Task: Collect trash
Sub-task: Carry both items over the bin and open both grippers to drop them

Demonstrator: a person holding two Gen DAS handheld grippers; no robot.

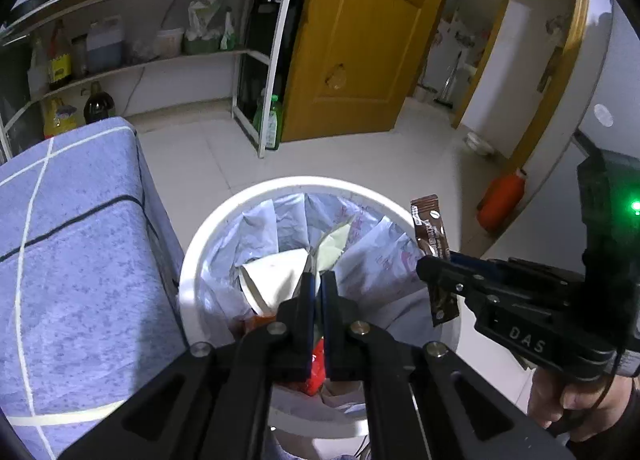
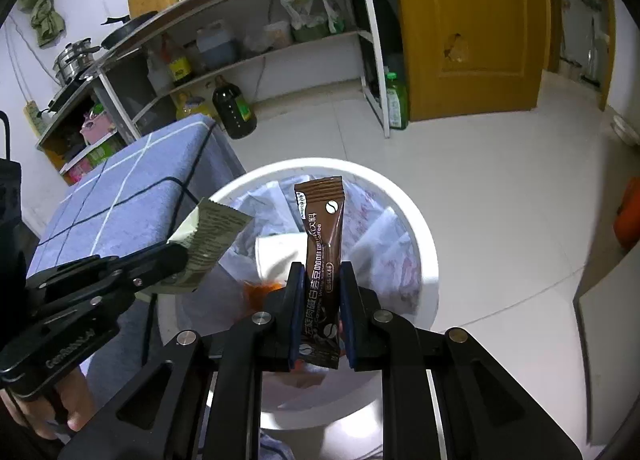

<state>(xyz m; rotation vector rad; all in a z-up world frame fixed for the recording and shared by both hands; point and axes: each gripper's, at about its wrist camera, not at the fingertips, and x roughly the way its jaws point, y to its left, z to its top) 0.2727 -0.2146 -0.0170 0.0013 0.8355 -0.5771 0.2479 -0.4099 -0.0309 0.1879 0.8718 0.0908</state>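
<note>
A white round trash bin (image 1: 208, 228) lined with a plastic bag stands on the floor, with paper and red-orange trash inside; it also shows in the right wrist view (image 2: 420, 228). My left gripper (image 1: 318, 280) is shut on a pale green wrapper (image 1: 332, 244) held edge-on over the bin; the wrapper shows flat in the right wrist view (image 2: 210, 236). My right gripper (image 2: 322, 272) is shut on a brown coffee stick sachet (image 2: 322, 228) held upright over the bin. In the left wrist view that gripper (image 1: 436, 264) and sachet (image 1: 430, 228) hang above the bin's right rim.
A stool with a blue checked cover (image 1: 72, 244) stands left of the bin. A white shelf rack with bottles (image 1: 160, 56) is behind it. A yellow door (image 1: 352, 40) is at the back, a green bottle (image 1: 274, 124) beside it, an orange object (image 1: 502, 200) at the right.
</note>
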